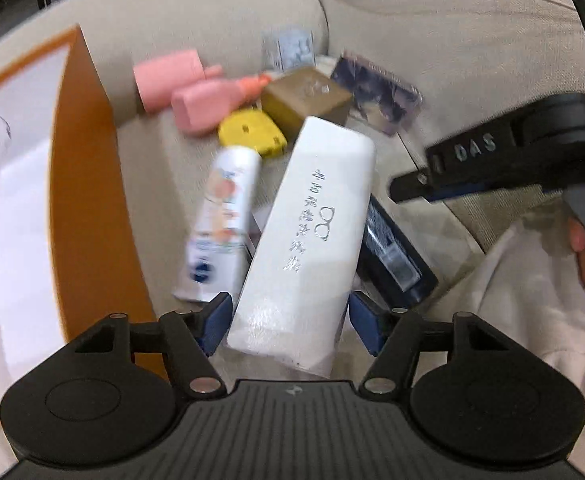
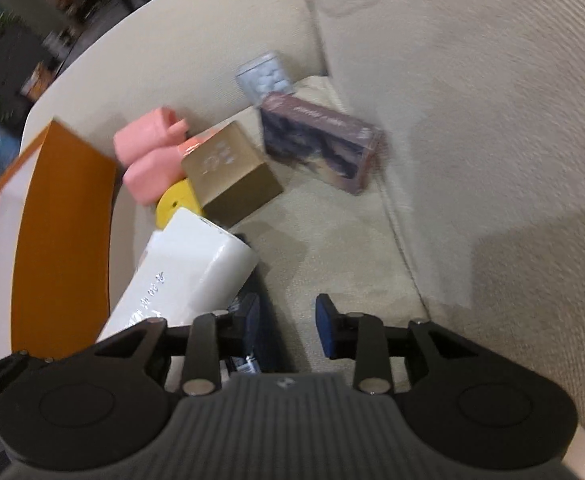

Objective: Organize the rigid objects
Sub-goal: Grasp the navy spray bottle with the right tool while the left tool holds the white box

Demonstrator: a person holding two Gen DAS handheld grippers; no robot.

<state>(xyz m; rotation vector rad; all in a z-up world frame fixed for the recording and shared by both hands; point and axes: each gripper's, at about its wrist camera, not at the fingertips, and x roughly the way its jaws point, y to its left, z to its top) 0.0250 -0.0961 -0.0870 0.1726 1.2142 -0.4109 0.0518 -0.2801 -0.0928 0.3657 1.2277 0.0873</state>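
My left gripper (image 1: 288, 322) is shut on a long white glasses case (image 1: 312, 232) with printed characters, held tilted above the pile; the case also shows in the right wrist view (image 2: 188, 268). Under it lie a white tube (image 1: 224, 216) and a black device (image 1: 396, 256). Farther back sit two pink blocks (image 1: 184, 84), a yellow piece (image 1: 252, 132), a gold box (image 1: 306, 100), a dark purple box (image 1: 376, 92) and a clear pill box (image 1: 288, 48). My right gripper (image 2: 286, 328) is open and empty, above the cushion beside the black device (image 2: 252, 320); it shows at the right of the left wrist view (image 1: 408, 190).
An orange box with a white inside (image 1: 88, 184) stands open on the left of the pile, also in the right wrist view (image 2: 60, 240). Everything lies on a beige sofa (image 2: 472, 160) with its backrest behind. A white cloth (image 1: 524, 280) lies at the right.
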